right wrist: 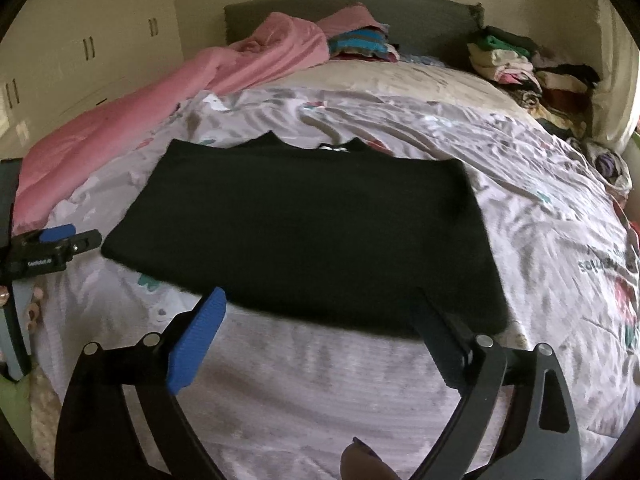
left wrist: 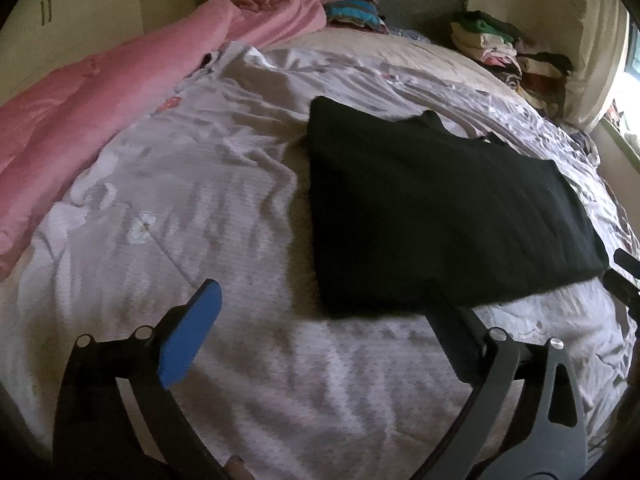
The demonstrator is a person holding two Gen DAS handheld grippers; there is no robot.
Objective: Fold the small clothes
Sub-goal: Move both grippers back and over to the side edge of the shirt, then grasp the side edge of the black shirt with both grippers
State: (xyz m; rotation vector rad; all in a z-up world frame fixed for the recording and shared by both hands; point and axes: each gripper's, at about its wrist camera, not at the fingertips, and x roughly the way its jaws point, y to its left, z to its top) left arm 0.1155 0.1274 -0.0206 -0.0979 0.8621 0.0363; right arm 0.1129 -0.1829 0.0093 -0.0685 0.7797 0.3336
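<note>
right gripper (right wrist: 320,320) gapes just short of black garment (right wrist: 304,232).

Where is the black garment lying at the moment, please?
The black garment lies flat on the floral bedspread, centre of the right wrist view, just beyond the open right hand-held gripper.

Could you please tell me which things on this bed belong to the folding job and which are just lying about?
Part of the job:
- black garment, lying flat
- left gripper, open
- right gripper, open

Just lying about:
- pink blanket
- stacks of clothes by the headboard
- floral bedsheet
</note>
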